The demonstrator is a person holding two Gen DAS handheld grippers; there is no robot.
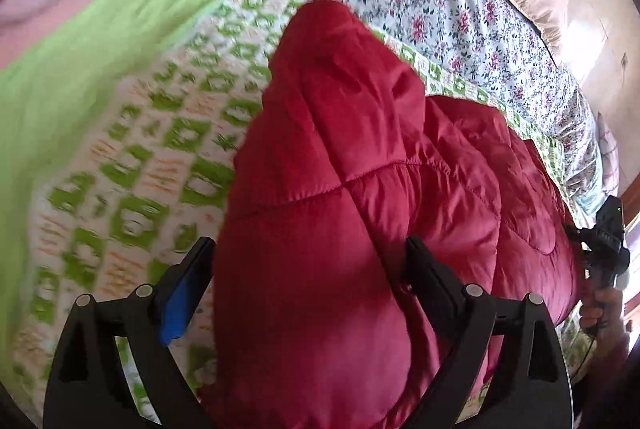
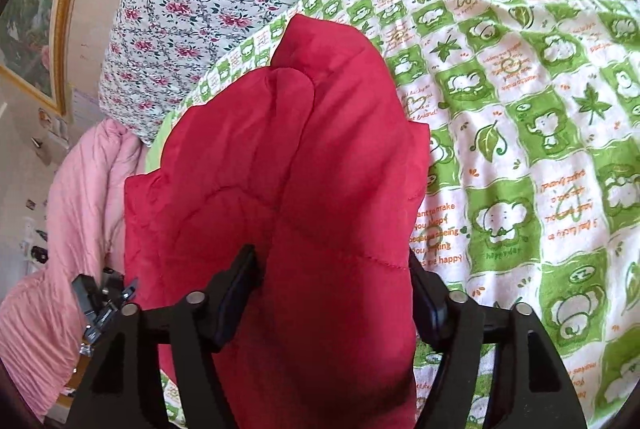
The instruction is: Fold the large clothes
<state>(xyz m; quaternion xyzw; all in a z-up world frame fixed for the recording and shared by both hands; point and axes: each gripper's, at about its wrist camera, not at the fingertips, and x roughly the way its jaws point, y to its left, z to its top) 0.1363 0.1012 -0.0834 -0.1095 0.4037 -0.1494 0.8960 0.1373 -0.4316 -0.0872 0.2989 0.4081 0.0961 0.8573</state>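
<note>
The left claw (image 1: 308, 265) and right claw (image 2: 332, 269) each pinch the red puffy coat (image 1: 340, 169); lift evenly toward 12 o'clock over the bed (image 2: 520, 109).

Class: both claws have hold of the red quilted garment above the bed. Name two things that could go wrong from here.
1. The red quilted garment is puffy and bulges between the fingers of the left claw and right claw; it might slip out.
2. It hangs bunched over the green patterned sheet, so a fold could land crooked.
</note>
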